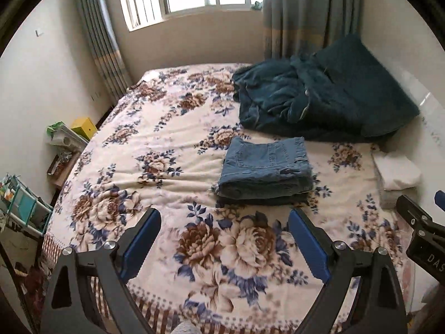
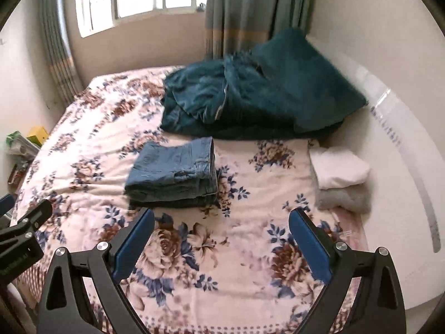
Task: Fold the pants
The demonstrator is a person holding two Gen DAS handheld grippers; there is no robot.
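jeans (image 1: 265, 167), folded, lay mid-bed on floral blanket (image 1: 155, 150), below teal quilt (image 1: 319, 100). left gripper (image 1: 224, 217) and right gripper (image 2: 221, 217) hung above, jaws apart, empty.

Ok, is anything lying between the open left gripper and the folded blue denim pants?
Nothing but bare floral bedspread lies between the left gripper and the folded blue denim pants, as the left wrist view shows.

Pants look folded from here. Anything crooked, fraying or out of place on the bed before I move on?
Mostly tidy. The folded jeans lie as a neat stack, apart from both open claws; a frayed hem shows at the stack's near left corner. Behind them the dark teal bedding is rumpled, not folded.
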